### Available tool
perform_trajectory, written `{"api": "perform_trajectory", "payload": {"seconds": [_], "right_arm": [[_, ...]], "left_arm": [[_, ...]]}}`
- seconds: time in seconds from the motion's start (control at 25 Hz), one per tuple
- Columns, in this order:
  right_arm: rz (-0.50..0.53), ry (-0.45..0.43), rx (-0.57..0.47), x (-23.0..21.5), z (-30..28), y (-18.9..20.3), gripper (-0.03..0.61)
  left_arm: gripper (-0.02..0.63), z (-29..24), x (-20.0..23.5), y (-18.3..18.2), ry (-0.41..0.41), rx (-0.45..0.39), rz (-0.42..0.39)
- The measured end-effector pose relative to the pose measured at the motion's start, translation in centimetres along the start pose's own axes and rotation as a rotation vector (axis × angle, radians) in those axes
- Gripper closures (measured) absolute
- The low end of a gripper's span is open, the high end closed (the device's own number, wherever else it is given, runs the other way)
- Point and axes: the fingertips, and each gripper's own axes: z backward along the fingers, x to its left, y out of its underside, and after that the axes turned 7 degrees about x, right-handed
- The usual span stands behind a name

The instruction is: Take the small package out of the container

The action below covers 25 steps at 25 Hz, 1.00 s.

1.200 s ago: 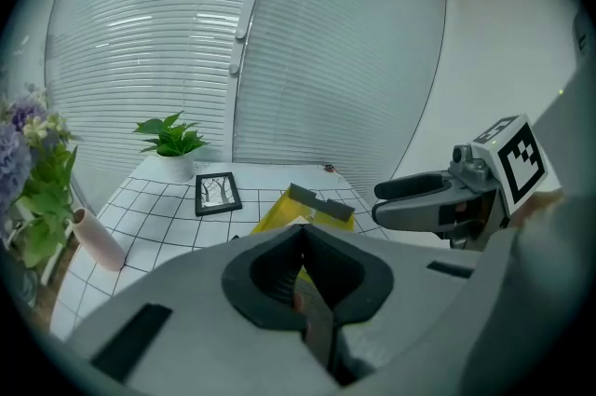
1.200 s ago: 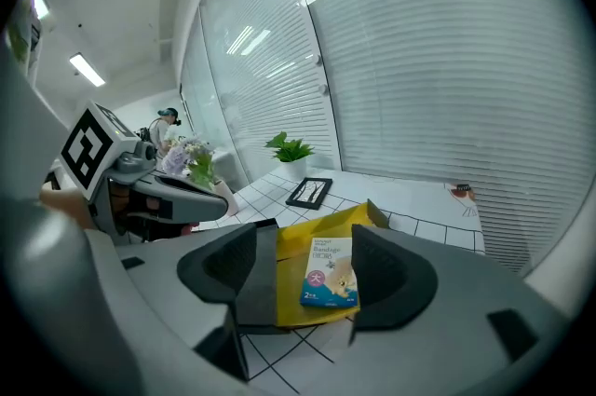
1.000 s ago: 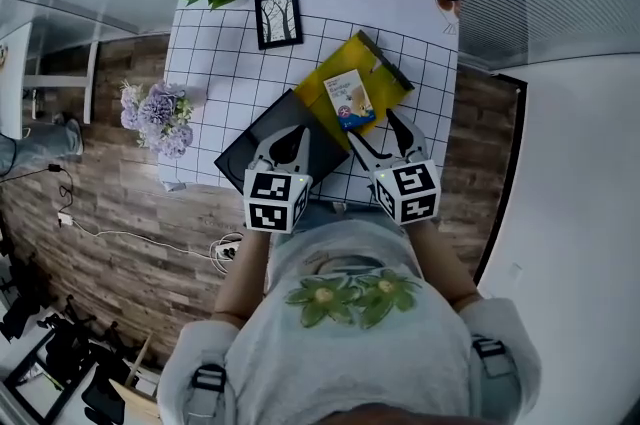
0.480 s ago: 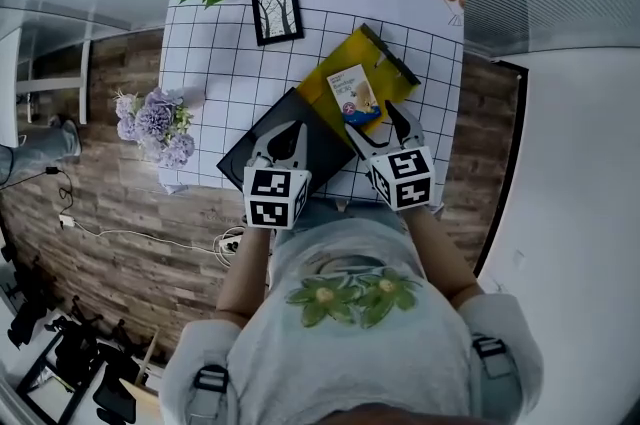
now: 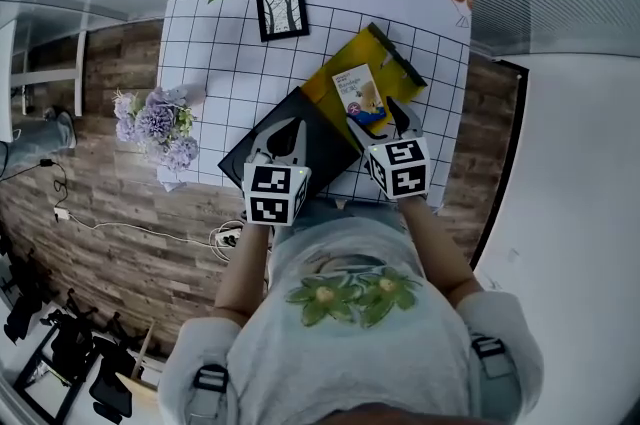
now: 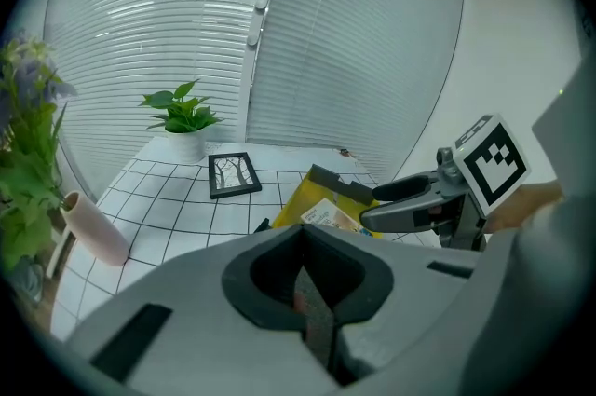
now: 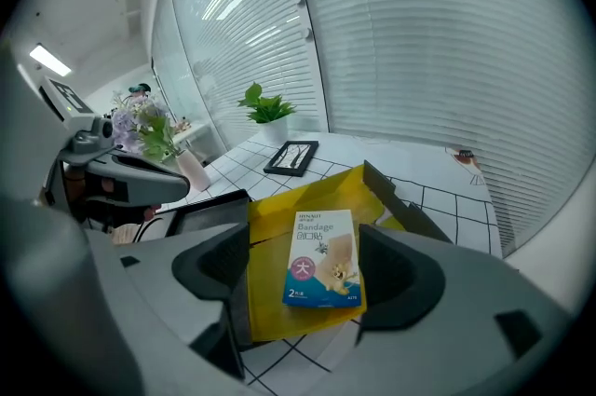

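My right gripper (image 7: 307, 280) stands with its jaws spread wide. The small package (image 7: 321, 259), a blue and white bandage box, lies in the gap between them, but neither pad presses on it, so this gripper holds nothing. In the head view the right gripper (image 5: 378, 116) has advanced from its position a second ago. Its tips now sit at the near end of the small package (image 5: 362, 95), where before they were short of it. The jaws have also spread a little wider over that second. The package has not been lifted. It lies flat, face up, on the open yellow container (image 7: 270, 301), which rests on the gridded table (image 5: 220, 63) beside a dark flat panel (image 5: 322, 145). My left gripper (image 6: 303, 284) has its jaws closed together with nothing between them. It hovers over the dark panel in the head view, left gripper (image 5: 283, 135), in much the same place as before. My judgement is that the approach is nearly complete and the grasp has not begun. The next move calls for lowering the right jaws along the package's two long edges and then closing on it. The box is thin and lies flat, so the pads may slide over its top or pinch the yellow sheet beneath along with it.
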Motion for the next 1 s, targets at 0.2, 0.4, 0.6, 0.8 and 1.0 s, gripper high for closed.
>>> {"api": "perform_trajectory", "payload": {"seconds": [0.2, 0.4, 0.6, 0.8, 1.0], "right_arm": [[0.012, 0.012, 0.050, -0.3, -1.2, 0.6, 0.235], [0.018, 0.017, 0.081, -0.4, -2.2, 1.1, 0.227], [0.014, 0.022, 0.109, -0.8, -3.2, 1.7, 0.222], [0.014, 0.027, 0.151, -1.1, -4.3, 2.3, 0.213], [0.020, 0.038, 0.164, -1.4, -5.0, 2.4, 0.212]], "left_arm": [[0.607, -0.4, 0.2, 0.4, 0.005, 0.008, 0.013], [0.606, -0.7, 0.4, 0.8, 0.006, 0.017, 0.019], [0.607, -1.0, 0.4, 1.0, 0.006, 0.023, 0.018], [0.607, -1.2, 0.5, 1.0, 0.004, 0.028, 0.017], [0.607, -1.3, 0.5, 1.1, 0.003, 0.033, 0.015]]}}
